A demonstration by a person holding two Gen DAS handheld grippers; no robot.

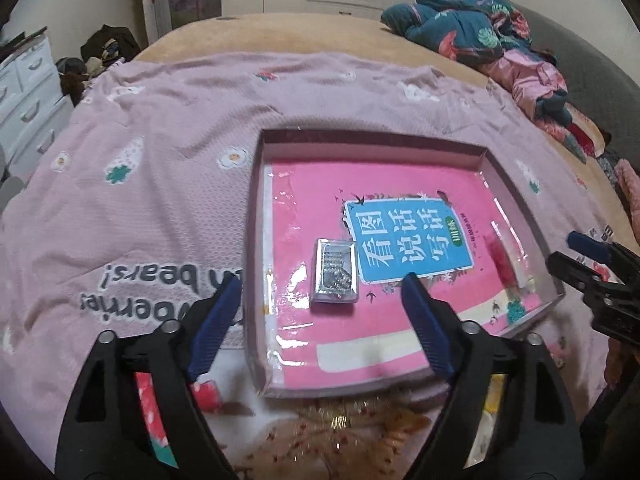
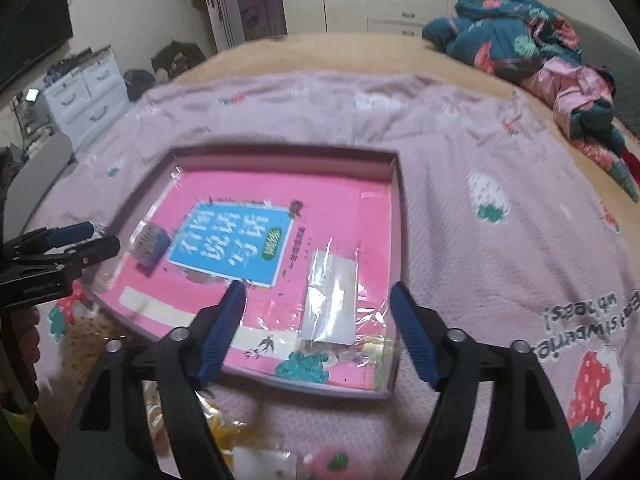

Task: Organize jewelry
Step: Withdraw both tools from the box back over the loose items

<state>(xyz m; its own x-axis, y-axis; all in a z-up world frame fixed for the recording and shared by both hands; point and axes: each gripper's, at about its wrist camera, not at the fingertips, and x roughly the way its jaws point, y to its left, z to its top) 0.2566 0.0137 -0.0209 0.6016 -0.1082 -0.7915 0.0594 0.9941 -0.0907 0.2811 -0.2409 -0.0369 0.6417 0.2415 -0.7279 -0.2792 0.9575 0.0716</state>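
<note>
Small clear jewelry case (image 1: 335,271), silvery chain bits inside, lies flat on the pink book (image 1: 400,320) in the tray (image 1: 256,240). Left gripper (image 1: 322,286) and right gripper (image 2: 318,294) both spread wide, holding nothing.

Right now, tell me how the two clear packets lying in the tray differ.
The small jewelry packet is compact and shows dark, silvery beaded jewelry inside; the long clear packet looks pale and nearly empty, though blur hides its contents. The small packet lies left of the book's blue title panel, the long one on the opposite side, near the tray's right wall. The left tool frames the small packet, the right tool the long one. Both are untouched on the pink book.
</note>
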